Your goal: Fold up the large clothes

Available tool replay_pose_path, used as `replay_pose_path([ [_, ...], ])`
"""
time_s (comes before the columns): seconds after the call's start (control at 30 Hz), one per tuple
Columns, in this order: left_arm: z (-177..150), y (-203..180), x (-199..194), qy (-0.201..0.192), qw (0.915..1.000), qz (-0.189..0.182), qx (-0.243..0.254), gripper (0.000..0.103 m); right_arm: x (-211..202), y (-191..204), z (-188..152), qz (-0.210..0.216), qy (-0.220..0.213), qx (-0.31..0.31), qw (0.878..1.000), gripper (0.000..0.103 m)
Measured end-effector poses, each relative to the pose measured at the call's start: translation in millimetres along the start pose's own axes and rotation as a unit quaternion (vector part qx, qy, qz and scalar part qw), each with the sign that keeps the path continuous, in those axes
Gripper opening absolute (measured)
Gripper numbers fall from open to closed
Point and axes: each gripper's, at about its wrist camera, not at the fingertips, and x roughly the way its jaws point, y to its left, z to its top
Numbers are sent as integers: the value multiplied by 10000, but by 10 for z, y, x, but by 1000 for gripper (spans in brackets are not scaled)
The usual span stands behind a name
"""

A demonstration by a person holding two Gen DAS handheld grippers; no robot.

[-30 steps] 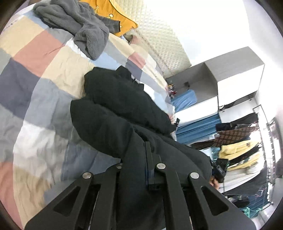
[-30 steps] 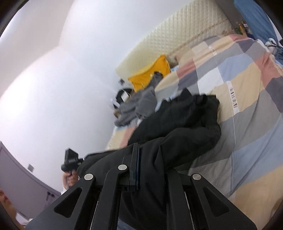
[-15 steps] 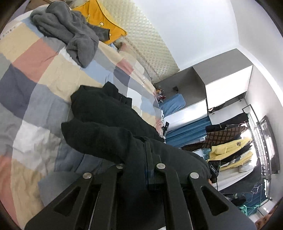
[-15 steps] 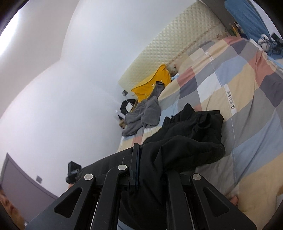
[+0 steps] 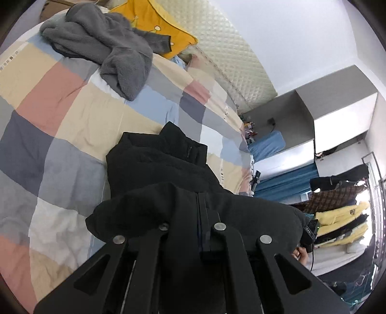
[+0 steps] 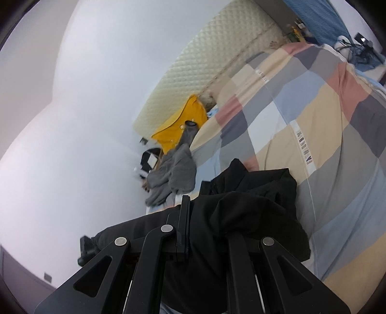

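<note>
A large black jacket [image 5: 164,169] lies on the checked bedspread [image 5: 60,116], its collar end toward the headboard. My left gripper [image 5: 200,217] is shut on the jacket's near edge and holds that edge raised over the rest of the garment. My right gripper [image 6: 188,217] is shut on the same black jacket [image 6: 253,193] at the other side of that edge, also lifted. The fabric drapes over both sets of fingers and hides most of them. The right gripper also shows in the left wrist view [image 5: 311,229], past the jacket's edge.
A grey fleece garment [image 5: 108,46] and a yellow pillow [image 5: 154,21] lie near the quilted headboard [image 5: 229,55]. A grey cabinet [image 5: 313,113] and a rack of hanging clothes [image 5: 342,210] stand to the right of the bed.
Both grippers have carried the jacket's held edge up and forward toward the collar, so the fold now covers more of the garment. The collar end has stayed on the bed.
</note>
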Motion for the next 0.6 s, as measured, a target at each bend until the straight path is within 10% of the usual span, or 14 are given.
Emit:
replay_pose_path([
  [0.6,608,373,696,-436,9858,55,-1623,6,989,-608,529,-866,157,924,9918,5],
])
